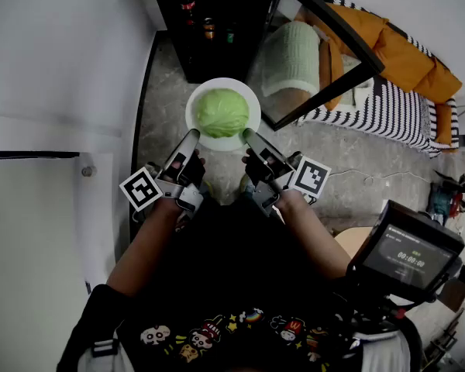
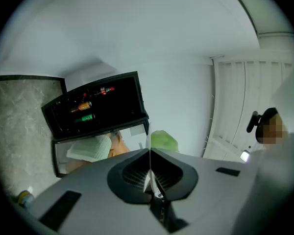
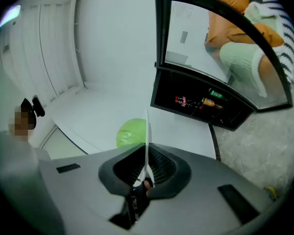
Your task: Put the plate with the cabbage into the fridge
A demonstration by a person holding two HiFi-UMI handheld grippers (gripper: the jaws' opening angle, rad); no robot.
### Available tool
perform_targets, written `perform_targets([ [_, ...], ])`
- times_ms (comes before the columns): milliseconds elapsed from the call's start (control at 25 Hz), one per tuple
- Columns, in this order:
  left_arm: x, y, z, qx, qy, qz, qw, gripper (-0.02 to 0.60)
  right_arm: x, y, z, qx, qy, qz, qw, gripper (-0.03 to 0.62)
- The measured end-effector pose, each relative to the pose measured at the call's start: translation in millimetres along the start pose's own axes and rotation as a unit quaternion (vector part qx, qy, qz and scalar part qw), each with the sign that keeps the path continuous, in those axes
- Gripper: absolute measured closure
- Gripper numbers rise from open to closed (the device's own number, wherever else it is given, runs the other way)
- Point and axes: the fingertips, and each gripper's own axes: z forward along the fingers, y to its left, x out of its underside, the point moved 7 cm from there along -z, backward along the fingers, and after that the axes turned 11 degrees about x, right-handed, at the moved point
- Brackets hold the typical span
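Your left gripper (image 1: 192, 136) and right gripper (image 1: 248, 135) each clamp their fingers (image 2: 88, 180) on the plate (image 1: 225, 83) rim, either side of the cabbage (image 1: 222, 112). The plate hangs above the floor (image 1: 163, 76), just before the open fridge (image 1: 217, 22). Door (image 1: 310, 60) at right, wall (image 1: 54, 68) at left.

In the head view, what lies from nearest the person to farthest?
Black printed shirt → left gripper and right gripper, side by side → white plate holding the cabbage → open black fridge.
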Motion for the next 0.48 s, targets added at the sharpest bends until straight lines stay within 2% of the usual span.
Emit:
perform_targets([
  [480,-1.4,-0.4,0.6,-0.004,-0.001,0.005,1.0,0.572,-1.6,0.6,2.7,-0.008,-0.002,0.004,1.0,0.571],
])
